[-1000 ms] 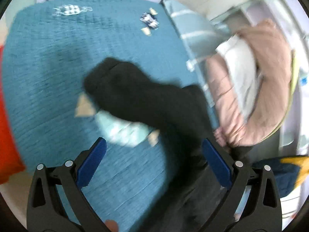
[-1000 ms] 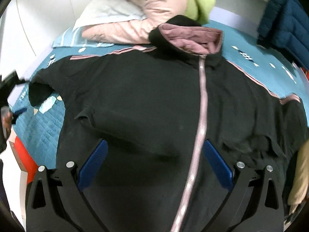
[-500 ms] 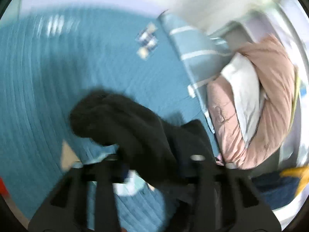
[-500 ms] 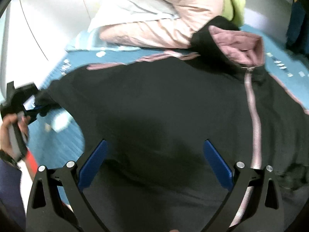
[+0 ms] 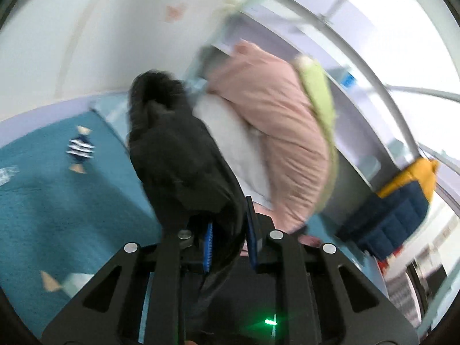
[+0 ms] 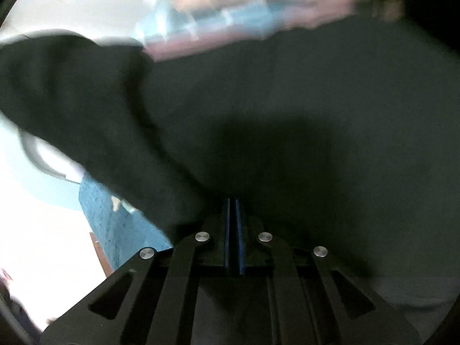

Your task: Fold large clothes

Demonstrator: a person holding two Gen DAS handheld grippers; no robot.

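Observation:
A black jacket lies spread over the bed and fills the right wrist view. My right gripper is shut, its blue pads together with their tips pressed into the jacket's cloth near where the sleeve joins the body. In the left wrist view my left gripper is closing on that black sleeve. The cloth is bunched between its blue pads and rises above them, lifted off the teal bedspread.
A pink quilt and a white pillow are piled at the head of the bed, with a green cloth behind. A navy and yellow jacket lies at the right. The bed's edge drops off at the lower left.
Both grippers went from wide open to closed. The left one took the black sleeve and lifted it, tilting toward the wall. The right one dropped onto the jacket's body and shut.

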